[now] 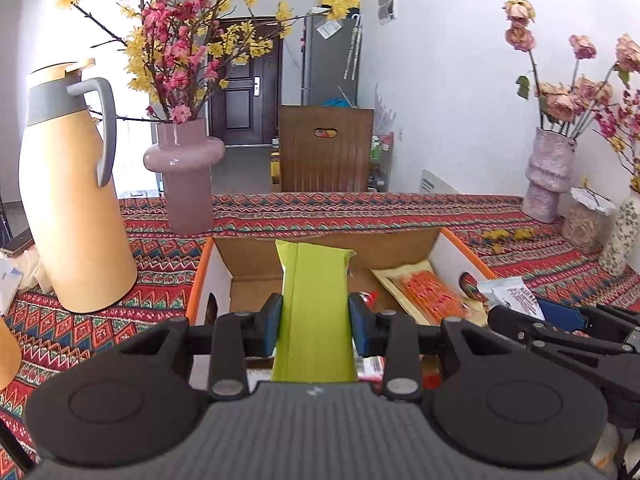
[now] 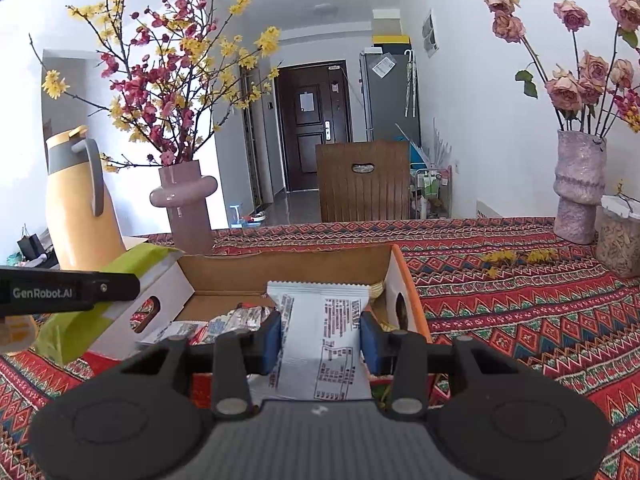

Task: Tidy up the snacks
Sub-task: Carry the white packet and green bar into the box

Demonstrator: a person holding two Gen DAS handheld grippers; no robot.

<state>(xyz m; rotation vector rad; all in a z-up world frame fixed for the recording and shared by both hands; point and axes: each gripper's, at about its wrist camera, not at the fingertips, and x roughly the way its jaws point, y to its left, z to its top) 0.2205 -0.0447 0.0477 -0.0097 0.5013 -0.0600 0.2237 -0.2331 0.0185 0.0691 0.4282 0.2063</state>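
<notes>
The green packet (image 1: 314, 312) is pinched across its width by the left gripper (image 1: 314, 322), held lengthwise over the open box (image 1: 208, 276); the white packet (image 2: 324, 336) is pinched the same way in the right gripper (image 2: 320, 336), over the right end of the same box, near its orange-edged wall. Both sets of jaws are pressed onto their packets, neither spread. Inside the box lie an orange-printed packet (image 1: 432, 296) and some foil-wrapped ones (image 2: 240, 318), so I would judge the job partly done, with these two about to go in. To do it well, I'd bring each packet low over a bare patch of cardboard before letting go, lay it flat beside the others instead of on top, and keep the two grippers from crowding each other, since they sit close side by side. The thermos (image 1: 68, 188) and pink vase (image 1: 186, 176) stand just behind the box on the patterned cloth (image 1: 540, 272), so avoid swinging wide.
</notes>
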